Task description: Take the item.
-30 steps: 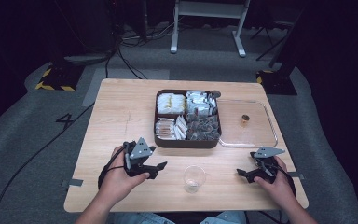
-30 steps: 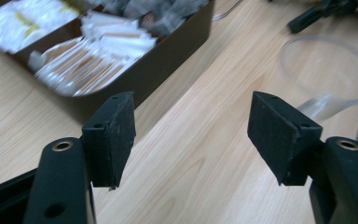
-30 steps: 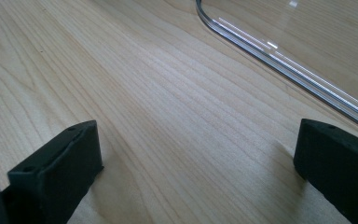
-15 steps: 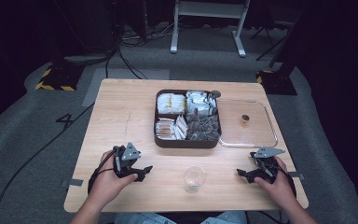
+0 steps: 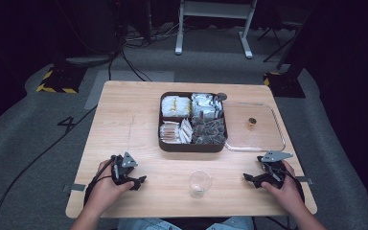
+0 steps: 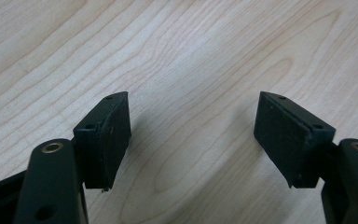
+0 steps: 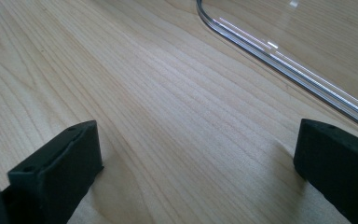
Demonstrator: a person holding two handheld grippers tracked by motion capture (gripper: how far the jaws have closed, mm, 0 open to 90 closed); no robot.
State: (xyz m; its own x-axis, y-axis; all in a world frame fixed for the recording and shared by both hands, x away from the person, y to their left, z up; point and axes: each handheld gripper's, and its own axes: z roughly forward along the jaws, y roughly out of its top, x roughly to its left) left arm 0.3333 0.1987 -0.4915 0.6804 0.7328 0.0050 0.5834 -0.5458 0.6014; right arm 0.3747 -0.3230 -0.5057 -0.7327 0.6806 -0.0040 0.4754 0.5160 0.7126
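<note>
Down near the front edge of the tabletop (image 5: pixel 124 120), the left gripper (image 5: pixel 133 181) and right gripper (image 5: pixel 253 178) both rest with fingers (image 6: pixel 106 135) wide and holding nothing. Between them stands a clear cup (image 5: pixel 200 183). Past it, mid-tabletop, sits a brown box (image 5: pixel 193 121) of snacks, with a clear lid (image 5: pixel 255 128) touching its right side.

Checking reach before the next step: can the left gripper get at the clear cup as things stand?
Probably yes. The left gripper rests on the table with jaws open and nothing in them, and only bare wood lies between it and the clear cup.
</note>
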